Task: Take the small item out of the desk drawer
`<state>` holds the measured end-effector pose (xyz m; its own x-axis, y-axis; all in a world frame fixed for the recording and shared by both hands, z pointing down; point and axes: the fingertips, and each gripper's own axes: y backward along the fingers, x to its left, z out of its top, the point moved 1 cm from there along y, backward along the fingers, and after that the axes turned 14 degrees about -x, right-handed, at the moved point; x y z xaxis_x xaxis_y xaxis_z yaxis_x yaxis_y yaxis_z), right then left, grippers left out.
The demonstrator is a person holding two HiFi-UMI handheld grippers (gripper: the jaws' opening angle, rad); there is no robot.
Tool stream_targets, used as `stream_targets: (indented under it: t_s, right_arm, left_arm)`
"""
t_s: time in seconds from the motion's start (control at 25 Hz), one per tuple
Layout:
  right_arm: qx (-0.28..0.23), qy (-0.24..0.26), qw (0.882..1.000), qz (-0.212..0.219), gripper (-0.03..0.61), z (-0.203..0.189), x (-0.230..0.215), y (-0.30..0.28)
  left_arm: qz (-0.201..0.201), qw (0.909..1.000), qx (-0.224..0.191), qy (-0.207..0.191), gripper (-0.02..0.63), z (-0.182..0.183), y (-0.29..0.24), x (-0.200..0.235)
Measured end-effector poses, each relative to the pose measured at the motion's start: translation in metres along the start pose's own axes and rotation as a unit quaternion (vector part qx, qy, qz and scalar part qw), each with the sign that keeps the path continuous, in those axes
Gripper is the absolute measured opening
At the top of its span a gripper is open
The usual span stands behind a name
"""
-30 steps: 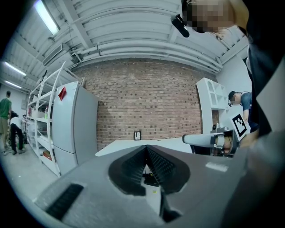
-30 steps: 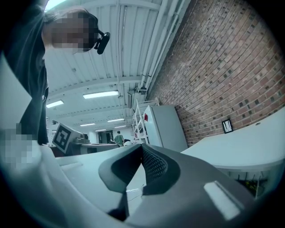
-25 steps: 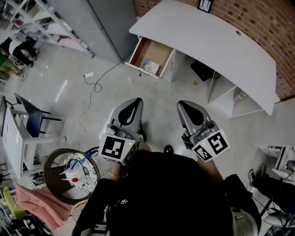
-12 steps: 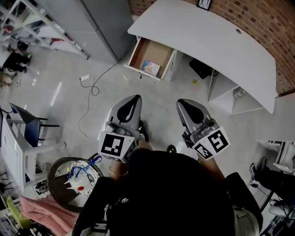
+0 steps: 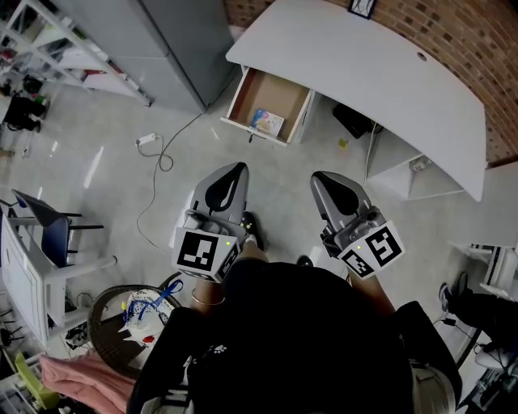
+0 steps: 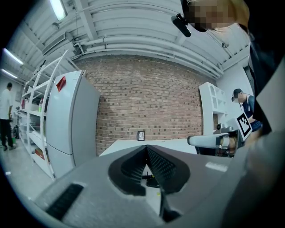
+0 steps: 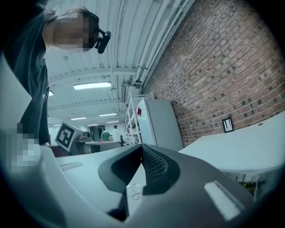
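Well to the left of the white curved desk (image 5: 380, 73), a white power strip with its grey cable (image 5: 150, 139) lies on the pale floor. A tall grey cabinet (image 5: 174, 48) stands just beside the desk's left end. At that same end the brown-lined wooden drawer (image 5: 259, 87) stands pulled open. The small flat blue-and-white packet (image 5: 267, 123) lies inside it, close against the drawer's front panel and untouched.

In front of the desk, well apart from the drawer, the grey left gripper (image 5: 235, 168) is held over the floor and points toward the desk. Its jaws are clenched tip to tip with nothing between them. Just beside it, further along the desk's front, the grey right gripper (image 5: 320, 179) points the same way. Its jaws are likewise pressed together and empty.

Under the desk's middle a black box (image 5: 354, 121) sits on the floor. A small black picture frame (image 5: 362, 8) stands at the desk's back edge, against the red brick wall (image 5: 477, 40).
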<state>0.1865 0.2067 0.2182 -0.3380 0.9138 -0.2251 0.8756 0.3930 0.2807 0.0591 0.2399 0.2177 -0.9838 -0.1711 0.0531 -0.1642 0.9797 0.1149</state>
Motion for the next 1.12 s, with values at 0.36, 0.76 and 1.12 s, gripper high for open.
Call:
stream_targets:
  t_s: [0.36, 0.76, 1.12]
  right_arm:
    - [0.005, 0.001, 1.000, -0.012, 0.012, -0.010, -0.004, -0.035]
    - [0.012, 0.006, 0.999, -0.035, 0.012, -0.020, -0.009, -0.077]
    - [0.015, 0.016, 0.998, -0.063, 0.012, -0.034, -0.016, -0.114]
  left_arm:
    - [-0.012, 0.9999, -0.003, -0.004, 0.000, 0.001, -0.011, 0.036]
    - [-0.020, 0.9998, 0.002, 0.004, 0.000, 0.003, -0.021, 0.083]
    - [-0.037, 0.9992, 0.005, 0.010, -0.001, -0.002, -0.033, 0.129]
